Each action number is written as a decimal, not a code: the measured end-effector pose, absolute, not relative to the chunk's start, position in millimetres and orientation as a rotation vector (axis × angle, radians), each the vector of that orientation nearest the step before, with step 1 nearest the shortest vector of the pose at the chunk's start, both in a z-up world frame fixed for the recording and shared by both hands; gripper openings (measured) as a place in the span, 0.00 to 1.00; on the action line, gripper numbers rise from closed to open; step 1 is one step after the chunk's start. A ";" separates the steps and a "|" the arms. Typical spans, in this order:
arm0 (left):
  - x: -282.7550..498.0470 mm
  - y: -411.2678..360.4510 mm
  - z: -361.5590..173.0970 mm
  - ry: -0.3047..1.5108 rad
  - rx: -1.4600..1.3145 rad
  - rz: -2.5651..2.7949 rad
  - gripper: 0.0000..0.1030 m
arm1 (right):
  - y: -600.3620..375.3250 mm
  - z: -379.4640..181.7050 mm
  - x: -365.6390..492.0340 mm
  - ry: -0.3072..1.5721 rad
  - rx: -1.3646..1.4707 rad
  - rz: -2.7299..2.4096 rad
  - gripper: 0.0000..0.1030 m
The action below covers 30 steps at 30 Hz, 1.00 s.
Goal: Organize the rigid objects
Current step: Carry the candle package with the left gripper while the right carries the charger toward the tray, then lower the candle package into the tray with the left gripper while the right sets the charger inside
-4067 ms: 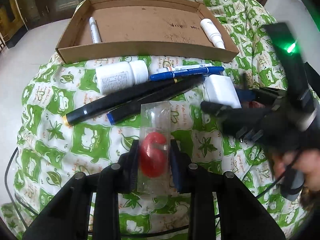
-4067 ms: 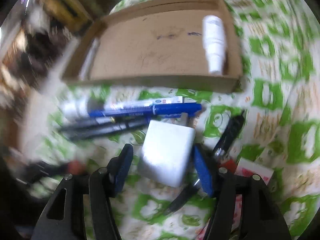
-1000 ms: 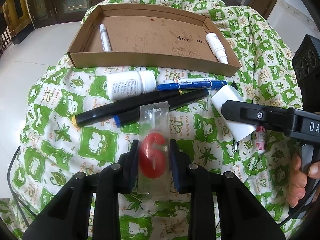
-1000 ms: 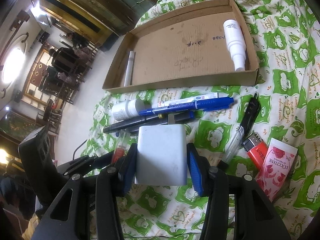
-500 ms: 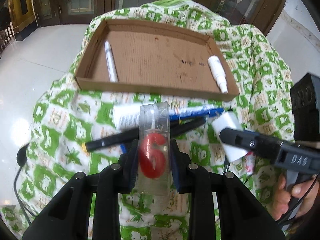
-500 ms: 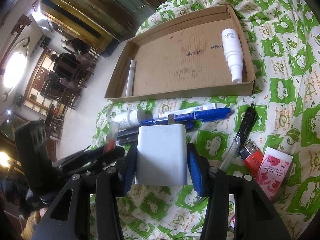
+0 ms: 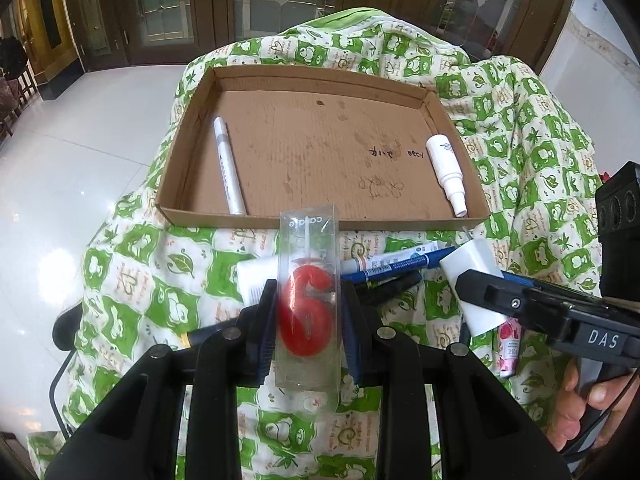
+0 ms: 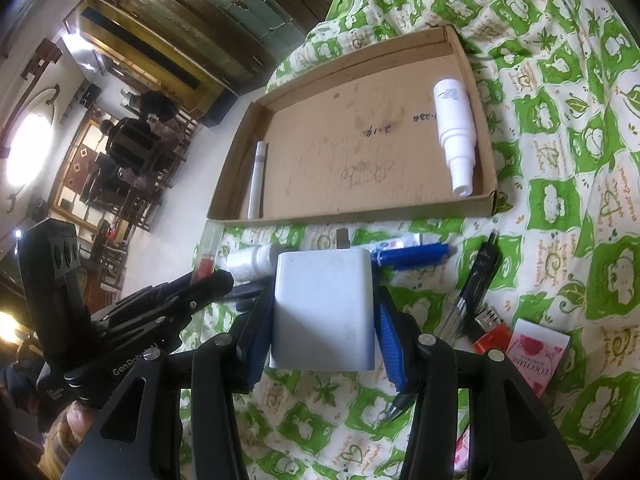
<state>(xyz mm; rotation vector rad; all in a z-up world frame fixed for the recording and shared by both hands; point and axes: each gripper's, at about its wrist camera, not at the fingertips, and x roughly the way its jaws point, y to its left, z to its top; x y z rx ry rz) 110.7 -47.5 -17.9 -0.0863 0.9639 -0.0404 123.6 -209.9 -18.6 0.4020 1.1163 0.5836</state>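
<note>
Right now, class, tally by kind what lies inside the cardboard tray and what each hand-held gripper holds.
White marker pen: 1
White spray bottle: 1
Boxed red 6 candle: 1
White charger: 1
Total: 4

Glossy white floor (image 7: 60,160); dark wooden glazed doors (image 7: 168,4); bright oval window (image 8: 28,148).

Bright daylight, sharp focus, glare on white floor (image 7: 60,152), fisheye bending, dark vignetted corners

Red candle (image 7: 306,316), white charger (image 8: 324,312), green-and-white leaf-print cloth (image 7: 132,280), brown tray (image 7: 320,152)
</note>
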 end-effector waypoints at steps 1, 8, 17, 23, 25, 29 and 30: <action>111.4 -47.5 -18.0 0.964 -0.085 -0.040 0.25 | -209.9 -18.3 124.4 1.114 0.403 0.581 0.42; 120.7 -47.9 -16.4 0.964 -0.075 -0.036 0.25 | -215.5 -16.9 134.7 1.094 0.409 0.570 0.42; 145.9 -44.9 -11.2 0.968 -0.068 -0.029 0.25 | -216.8 -13.9 148.9 1.073 0.402 0.556 0.42; 166.2 -40.7 -9.9 0.969 -0.097 -0.033 0.25 | -217.4 -13.8 162.9 1.060 0.386 0.536 0.42; 173.8 -39.7 -10.8 0.967 -0.105 -0.030 0.25 | -216.3 -13.1 166.9 1.057 0.378 0.533 0.42; 192.2 -38.4 -13.6 0.971 -0.130 -0.025 0.25 | -212.2 -15.3 178.1 1.063 0.375 0.524 0.42; 195.8 -38.4 -14.0 0.969 -0.132 -0.023 0.25 | -212.2 -15.1 179.4 1.064 0.375 0.524 0.42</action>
